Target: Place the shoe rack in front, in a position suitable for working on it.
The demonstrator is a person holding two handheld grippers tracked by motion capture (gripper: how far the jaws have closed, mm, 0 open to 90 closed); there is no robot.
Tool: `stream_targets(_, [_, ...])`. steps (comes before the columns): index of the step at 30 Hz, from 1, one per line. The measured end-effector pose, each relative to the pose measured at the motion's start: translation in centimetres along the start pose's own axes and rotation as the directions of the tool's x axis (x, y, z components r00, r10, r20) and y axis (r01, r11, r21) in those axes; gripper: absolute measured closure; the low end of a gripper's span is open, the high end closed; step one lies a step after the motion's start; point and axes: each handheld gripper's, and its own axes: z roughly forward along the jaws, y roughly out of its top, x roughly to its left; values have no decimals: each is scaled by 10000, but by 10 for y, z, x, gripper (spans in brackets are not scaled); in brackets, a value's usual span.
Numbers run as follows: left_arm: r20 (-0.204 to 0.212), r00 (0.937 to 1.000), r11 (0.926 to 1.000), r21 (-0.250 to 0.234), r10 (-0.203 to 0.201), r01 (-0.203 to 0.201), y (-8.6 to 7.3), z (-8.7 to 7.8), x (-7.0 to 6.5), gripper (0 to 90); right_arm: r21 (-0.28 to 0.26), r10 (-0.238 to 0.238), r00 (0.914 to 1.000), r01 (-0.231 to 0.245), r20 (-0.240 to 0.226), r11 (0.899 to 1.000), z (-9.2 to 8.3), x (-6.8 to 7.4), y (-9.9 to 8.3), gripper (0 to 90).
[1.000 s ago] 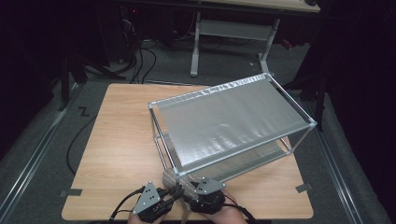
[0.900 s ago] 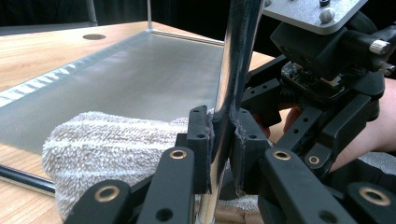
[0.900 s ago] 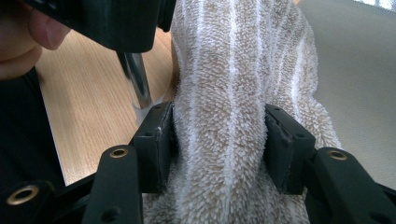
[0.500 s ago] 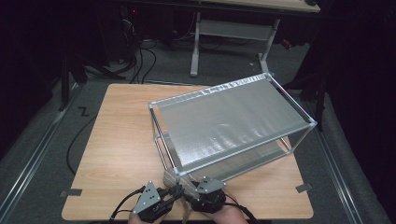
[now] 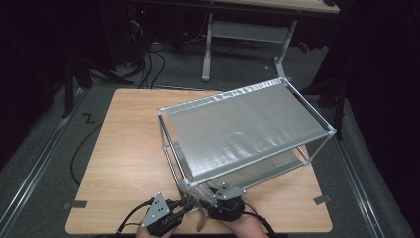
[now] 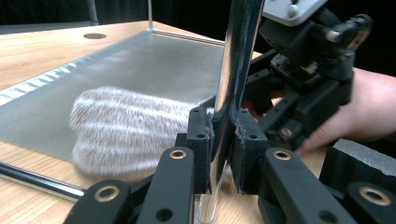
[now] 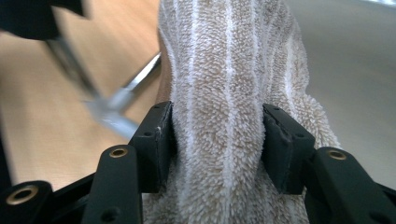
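Bracing the rack comes first here: the left gripper (image 6: 223, 154) is clamped tight on the near corner post (image 6: 236, 70) of a two-shelf metal rack (image 5: 247, 131), its pads squeezing the shiny upright just above the wooden table (image 5: 124, 148). That hold looks meant to keep the light frame from sliding or tipping while the other hand works. The right gripper (image 7: 217, 140) has its jaws closed on a bunched beige striped towel (image 7: 229, 84), the terry pile bulging between the pads, so the grip is firm though the jaws stand fairly wide around the thick cloth. In the left gripper view the towel (image 6: 126, 128) lies pressed on the lower shelf (image 6: 154, 60) of the rack, just inside the held post, with the right gripper (image 6: 299, 70) and the person's hand (image 6: 369, 107) behind it. My judgement is that the lower shelf is being wiped near this front corner. From the high view both grippers sit close together at the table's near edge, the left gripper (image 5: 184, 207) beside the right gripper (image 5: 213, 196), under the upper shelf's corner.
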Motion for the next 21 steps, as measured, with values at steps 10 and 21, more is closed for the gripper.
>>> stream_targets(10, [-1,10000,10000,1,-16,16,0,0,0,790,52,777,9860,-794,1475,9968,-11,-46,-14,480])
stream_targets(21, [2,10000,10000,1,-30,30,0,0,0,790,2,1399,9382,-1475,3164,9891,-29,-102,-32,478])
